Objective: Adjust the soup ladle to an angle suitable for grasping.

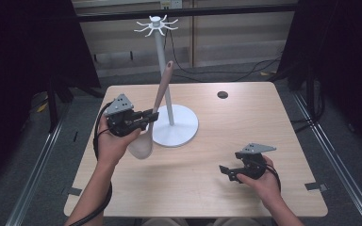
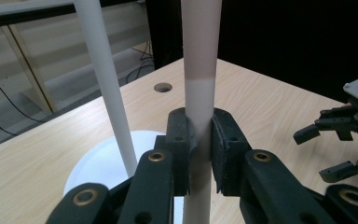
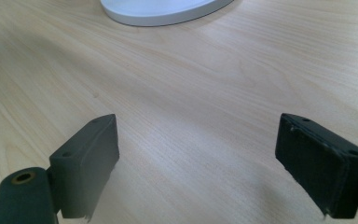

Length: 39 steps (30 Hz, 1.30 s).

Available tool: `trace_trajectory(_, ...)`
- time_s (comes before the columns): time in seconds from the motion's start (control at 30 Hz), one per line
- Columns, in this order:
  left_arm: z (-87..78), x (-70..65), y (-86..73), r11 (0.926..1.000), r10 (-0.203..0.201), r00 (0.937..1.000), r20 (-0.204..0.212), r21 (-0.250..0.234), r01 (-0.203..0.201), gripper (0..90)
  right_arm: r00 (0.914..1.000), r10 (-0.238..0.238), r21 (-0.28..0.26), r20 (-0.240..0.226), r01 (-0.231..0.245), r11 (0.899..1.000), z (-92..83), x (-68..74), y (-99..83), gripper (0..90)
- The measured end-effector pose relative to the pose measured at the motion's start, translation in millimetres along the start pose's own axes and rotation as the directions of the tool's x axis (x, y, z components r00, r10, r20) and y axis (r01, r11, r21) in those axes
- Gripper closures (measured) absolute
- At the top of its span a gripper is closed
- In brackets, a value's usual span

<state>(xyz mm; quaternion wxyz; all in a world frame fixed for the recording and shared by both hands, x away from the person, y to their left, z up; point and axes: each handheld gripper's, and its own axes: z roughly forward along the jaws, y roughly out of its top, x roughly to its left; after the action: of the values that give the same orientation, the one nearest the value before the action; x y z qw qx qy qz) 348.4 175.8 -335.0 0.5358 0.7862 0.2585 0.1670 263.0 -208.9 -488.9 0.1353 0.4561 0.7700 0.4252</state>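
Lab test bay, black curtains (image 1: 23, 47), floor cables (image 1: 245, 70), metal rails (image 1: 37, 169)

No readable text, labels or numbers, as far as visible

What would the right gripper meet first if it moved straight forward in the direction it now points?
Probably the bare table: the open right gripper points slightly downward at it. Beyond lies the stand's white base, though depth is unclear.

The left gripper's (image 2: 199, 149) black jaws clamp a pale pink-and-cream spoon handle (image 2: 200, 70). At ten o'clock a white stand pole (image 2: 105, 79) rises; at three o'clock, another black gripper (image 2: 324, 154), jaws apart.
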Motion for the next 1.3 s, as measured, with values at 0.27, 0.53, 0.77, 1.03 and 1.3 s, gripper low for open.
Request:
trace_trajectory(0.27,-11.3,0.7,8.5,0.9995,0.009,0.9998,-0.015,-0.029,-0.009,78.9,1.0,-0.003,0.006,-0.001,0.003,1.0,1.8,0.6,-0.5,13.2)
trace_trajectory(0.53,-16.9,3.4,16.7,0.9994,0.017,0.9995,-0.027,-0.029,-0.018,78.9,1.0,-0.006,0.007,-0.003,0.006,1.0,2.1,1.1,-0.4,13.2)
trace_trajectory(0.77,-21.2,5.3,20.5,0.9989,0.016,0.9993,-0.033,-0.044,-0.017,78.9,1.0,-0.006,0.01,-0.005,0.006,1.0,2.8,1.0,-0.6,13.2)
trace_trajectory(1.03,-26.9,10.9,28.6,0.9984,0.016,0.998,-0.062,-0.054,-0.019,78.9,1.0,-0.008,0.01,-0.004,0.008,1.0,3.6,1.4,-0.6,13.2)
trace_trajectory(1.3,-29.6,17.6,36.8,0.9974,0.01,0.9953,-0.096,-0.07,-0.017,78.9,0.9998,-0.01,0.012,-0.014,0.011,1.0,4.4,2.5,-0.3,13.2)
